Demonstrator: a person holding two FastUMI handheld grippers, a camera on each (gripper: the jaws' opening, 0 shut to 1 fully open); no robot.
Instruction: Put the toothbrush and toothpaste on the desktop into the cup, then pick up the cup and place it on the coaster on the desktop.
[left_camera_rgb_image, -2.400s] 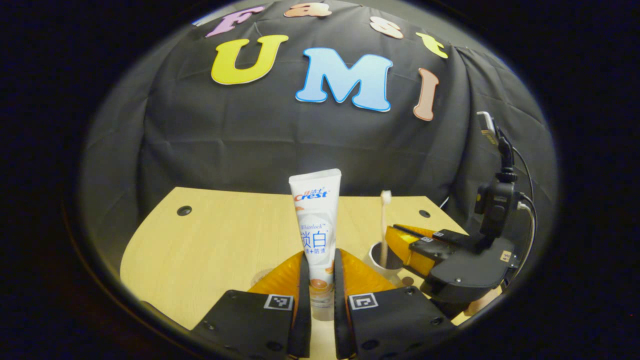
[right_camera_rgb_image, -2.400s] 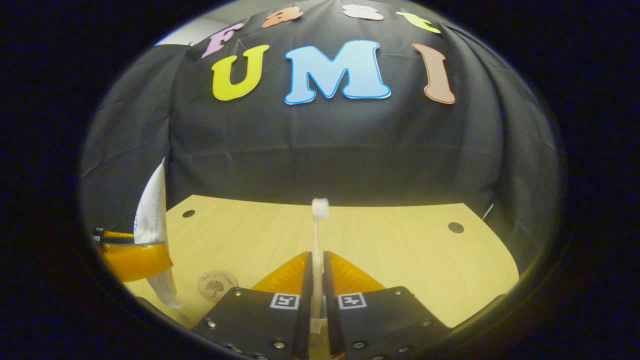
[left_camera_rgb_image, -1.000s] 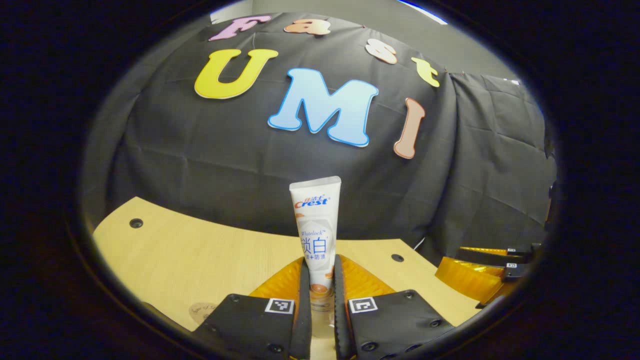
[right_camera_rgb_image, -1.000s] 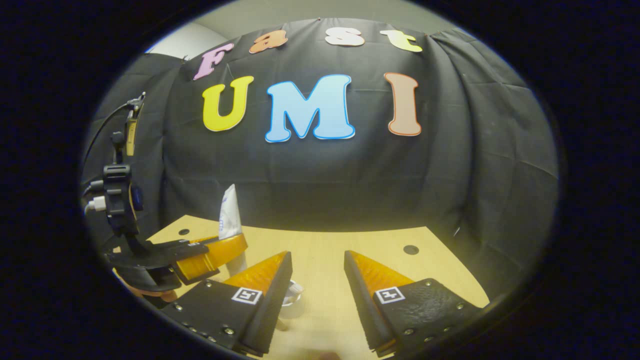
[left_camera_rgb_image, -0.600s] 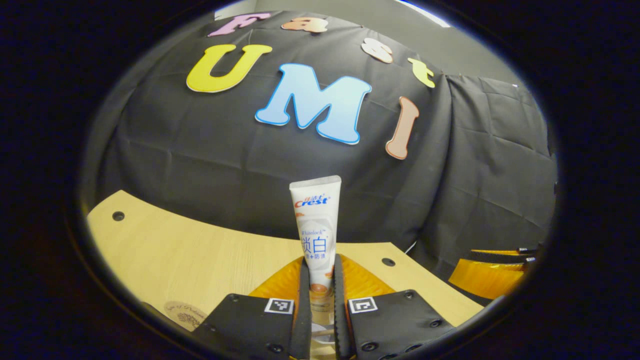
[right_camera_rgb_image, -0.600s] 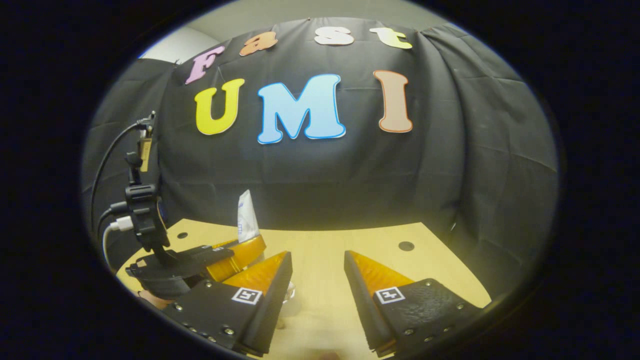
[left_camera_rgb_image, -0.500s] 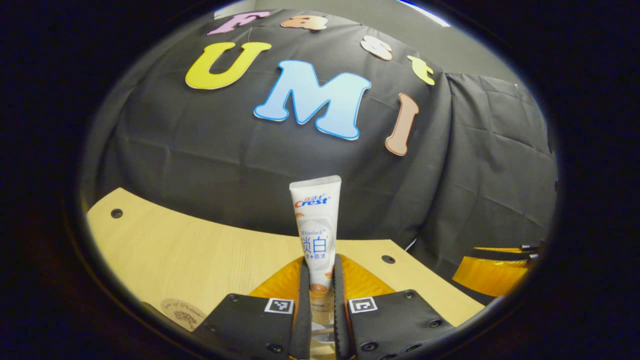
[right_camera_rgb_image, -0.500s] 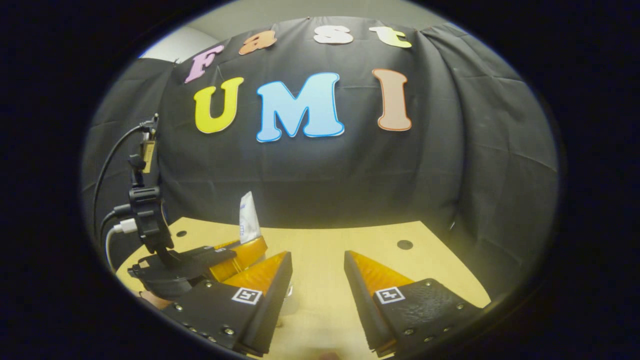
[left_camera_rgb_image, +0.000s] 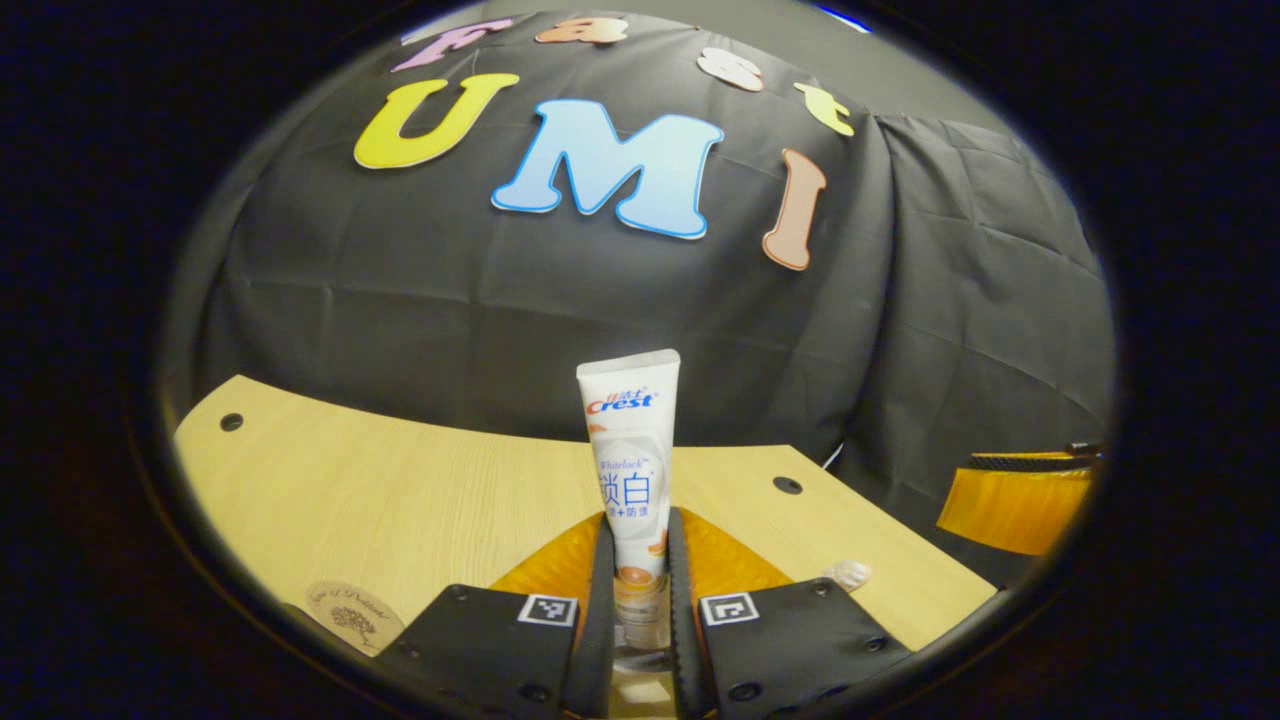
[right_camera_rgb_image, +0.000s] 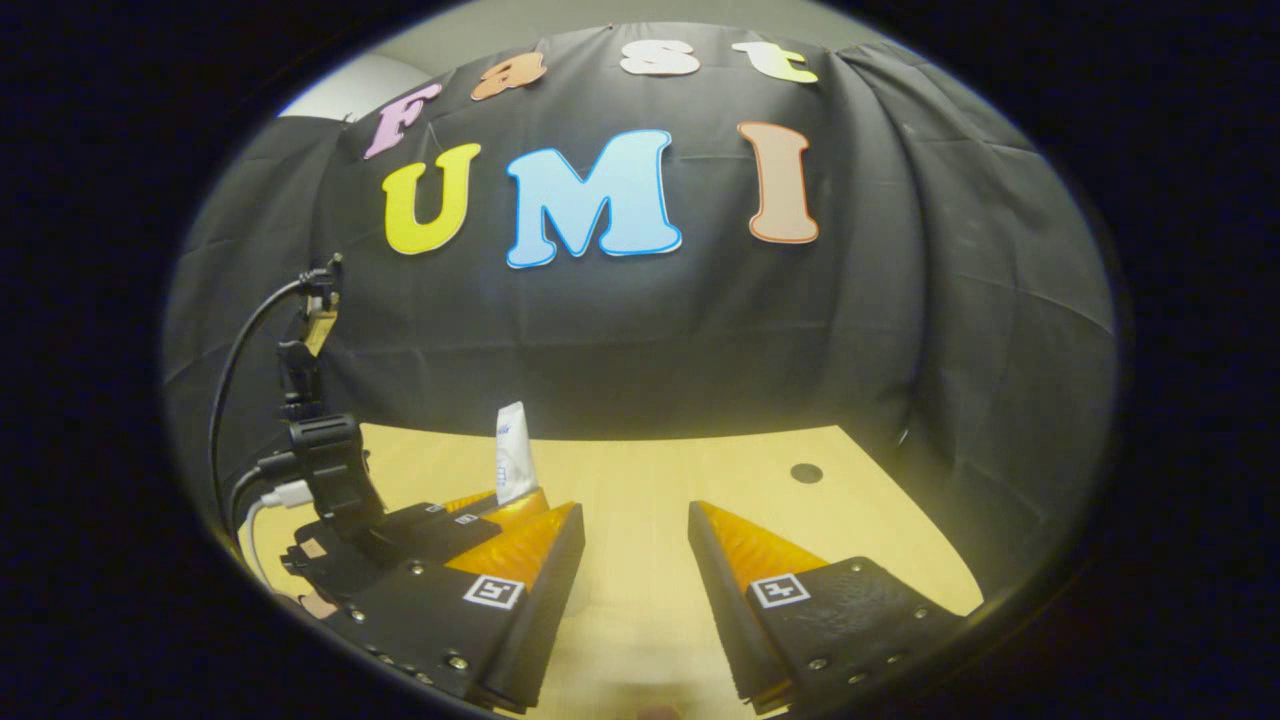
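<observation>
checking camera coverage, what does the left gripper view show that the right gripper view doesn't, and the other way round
Left gripper view: the coaster at the near left edge of the desk. Right gripper view: the right gripper with jaws open and empty, and the cable rising off the left gripper. Both: the toothpaste upright, clamped in the left gripper, over the desk.

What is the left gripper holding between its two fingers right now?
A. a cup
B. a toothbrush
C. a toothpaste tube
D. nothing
C: in the left gripper view, the left gripper has both fingers pressed on the upright toothpaste tube.
</observation>
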